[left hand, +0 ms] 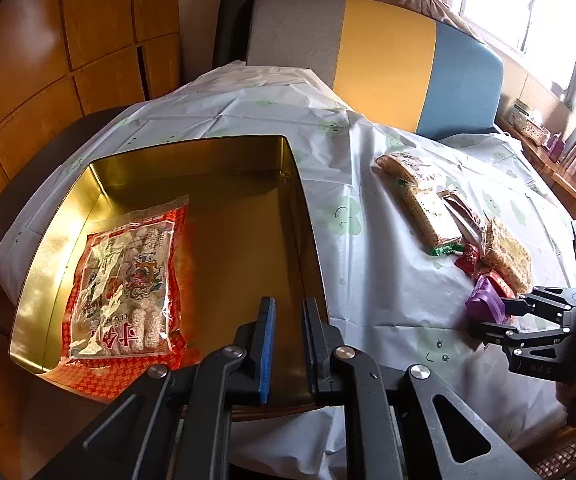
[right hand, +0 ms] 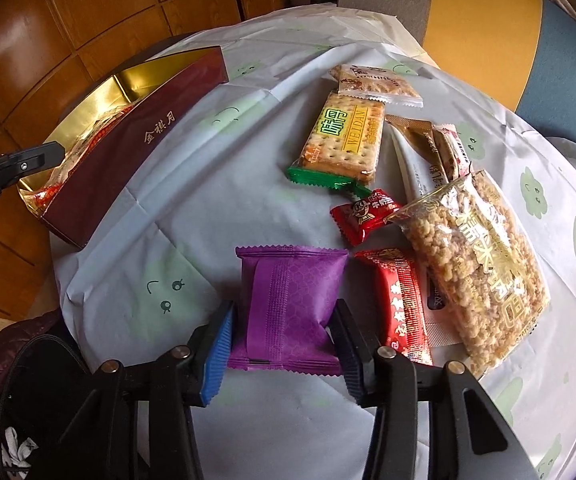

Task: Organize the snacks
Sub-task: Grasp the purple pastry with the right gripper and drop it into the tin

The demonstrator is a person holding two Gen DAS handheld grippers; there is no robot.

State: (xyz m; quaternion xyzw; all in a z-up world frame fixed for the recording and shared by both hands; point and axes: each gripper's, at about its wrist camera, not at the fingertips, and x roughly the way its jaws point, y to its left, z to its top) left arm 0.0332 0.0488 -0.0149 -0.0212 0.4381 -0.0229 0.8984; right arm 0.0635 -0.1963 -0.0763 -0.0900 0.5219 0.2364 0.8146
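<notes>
My right gripper (right hand: pixel 284 308) is shut on a purple snack packet (right hand: pixel 292 300), whose sides are pinched in between the pads as it lies on the tablecloth. The same packet (left hand: pixel 484 304) and right gripper (left hand: pixel 500 316) show at the right of the left wrist view. My left gripper (left hand: pixel 290 308) hovers over the near edge of a gold-lined tin box (left hand: pixel 208 148), its jaws slightly apart with nothing between them. A red bag of rice rolls (left hand: pixel 128 276) lies flat in the box. Loose snacks lie nearby: a cracker pack (right hand: pixel 340 140), a red candy (right hand: pixel 364 216), a red packet (right hand: pixel 404 304), a rice-crisp bag (right hand: pixel 480 264).
The box's maroon outer wall (right hand: pixel 136 140) faces the snack pile. A grey, yellow and blue seat back (left hand: pixel 388 52) stands behind the table. Wooden cabinets (left hand: pixel 68 40) fill the left. A dark bag (right hand: pixel 28 380) sits below the table's near left edge.
</notes>
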